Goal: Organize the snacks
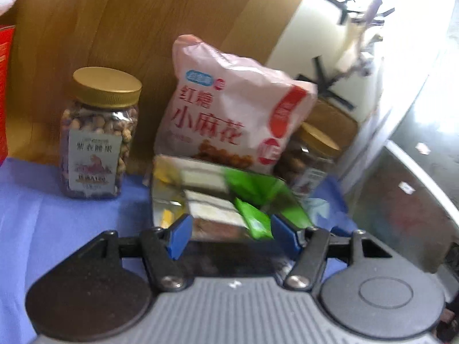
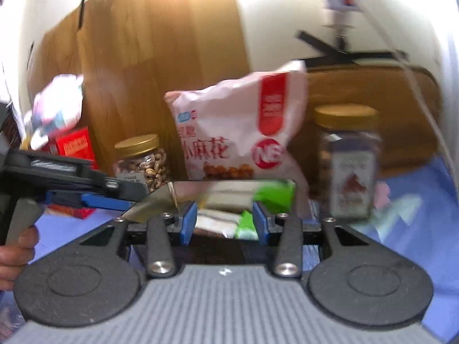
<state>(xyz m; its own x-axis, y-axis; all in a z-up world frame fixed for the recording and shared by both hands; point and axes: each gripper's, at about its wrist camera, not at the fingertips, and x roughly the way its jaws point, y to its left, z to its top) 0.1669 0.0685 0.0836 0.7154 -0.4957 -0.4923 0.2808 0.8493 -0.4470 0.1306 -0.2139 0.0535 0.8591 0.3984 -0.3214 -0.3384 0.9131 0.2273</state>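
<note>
Left wrist view shows the left gripper (image 1: 229,230) with jaws apart around the shiny snack tray (image 1: 172,183). The right gripper (image 2: 225,219) (also spread apart) faces the same tray; the next move probably needs closing on its rim.

Domestic room, blue tablecloth (image 1: 57,223) on a table against a wood panel (image 1: 129,28) and white wall (image 2: 287,28), nut jars (image 1: 99,134), snack bag (image 1: 229,114), red box (image 2: 73,146)

A pink snack bag (image 1: 229,114) stands upright; a gold-lidded nut jar (image 1: 99,134) stands to its left, another jar (image 2: 348,163) to its right, a shiny tray (image 1: 183,169) of packets in front.
</note>
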